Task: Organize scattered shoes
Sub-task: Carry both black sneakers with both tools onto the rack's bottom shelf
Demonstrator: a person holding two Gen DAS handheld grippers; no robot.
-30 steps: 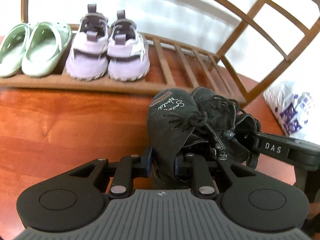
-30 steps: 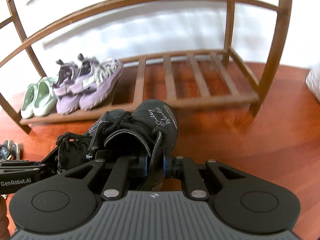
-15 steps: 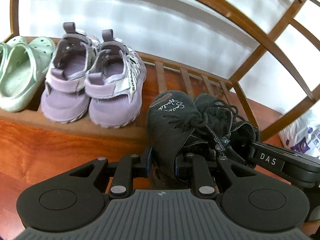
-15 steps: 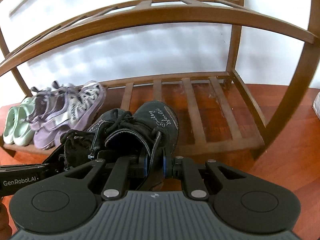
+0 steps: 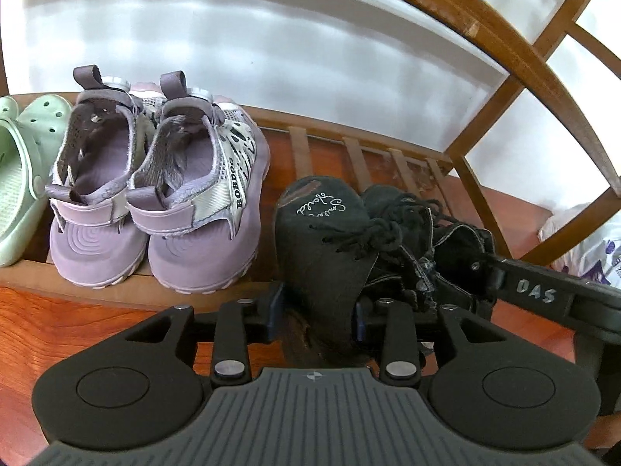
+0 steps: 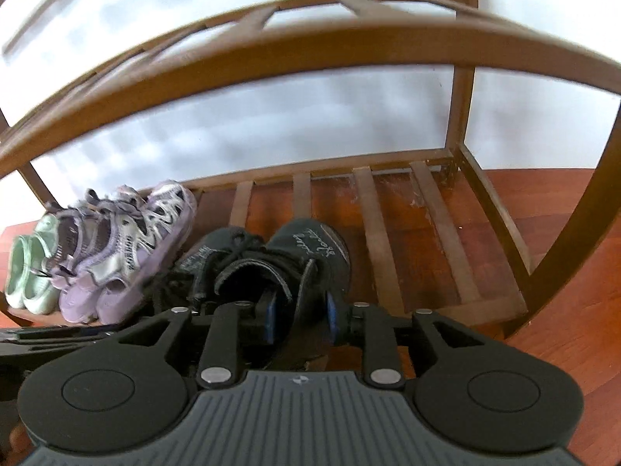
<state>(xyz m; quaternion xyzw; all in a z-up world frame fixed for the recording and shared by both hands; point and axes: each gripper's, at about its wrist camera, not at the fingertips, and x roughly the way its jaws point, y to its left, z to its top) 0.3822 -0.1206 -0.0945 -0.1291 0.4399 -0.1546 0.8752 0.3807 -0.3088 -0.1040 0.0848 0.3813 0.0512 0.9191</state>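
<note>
While both sets of jaws are opening, the left gripper (image 5: 316,312) and right gripper (image 6: 299,312) each straddle one black shoe (image 5: 322,240), pads standing clear of its heel. The pair sits on the wooden rack (image 6: 442,233), just beside the purple sandals (image 5: 155,209).

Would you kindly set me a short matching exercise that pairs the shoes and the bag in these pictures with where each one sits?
Things:
1. pale green foam clogs
2. lilac mesh sandals
3. black lace-up shoes
4. white plastic bag with purple print

Places:
A. between the gripper fingers, at the rack's front edge
B. on the floor, outside the rack's right post
C. on the rack's bottom shelf, farthest left
D. on the bottom shelf, between the other two pairs

Pairs: 1-C, 2-D, 3-A, 4-B
</note>
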